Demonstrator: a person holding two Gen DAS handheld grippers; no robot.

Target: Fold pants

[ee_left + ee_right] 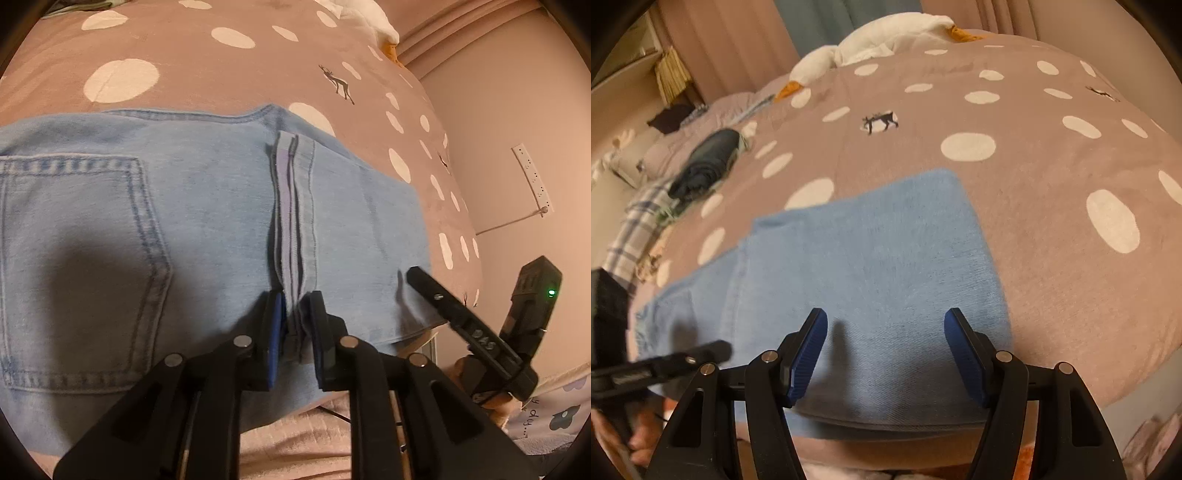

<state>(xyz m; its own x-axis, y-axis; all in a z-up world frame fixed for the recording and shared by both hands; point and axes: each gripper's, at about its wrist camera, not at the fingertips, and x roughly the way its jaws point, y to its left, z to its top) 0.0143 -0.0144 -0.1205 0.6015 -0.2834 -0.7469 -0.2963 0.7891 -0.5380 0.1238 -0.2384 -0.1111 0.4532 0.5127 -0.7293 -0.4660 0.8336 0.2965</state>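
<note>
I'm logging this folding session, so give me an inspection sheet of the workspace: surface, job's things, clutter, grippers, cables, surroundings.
Surface: bed under a pink spotted blanket with deer prints.
Job's things: light blue jeans, folded, back pocket facing up, hems stacked across the middle.
Clutter: dark clothes and plaid cloth at the bed's far left; white plush at its far end.
Grippers: left gripper shut on the hems at the jeans' near edge; right gripper open over the jeans' right part.
Cables: a cord runs from the wall strip.
Surroundings: power strip on the wall; curtains behind the bed.
</note>
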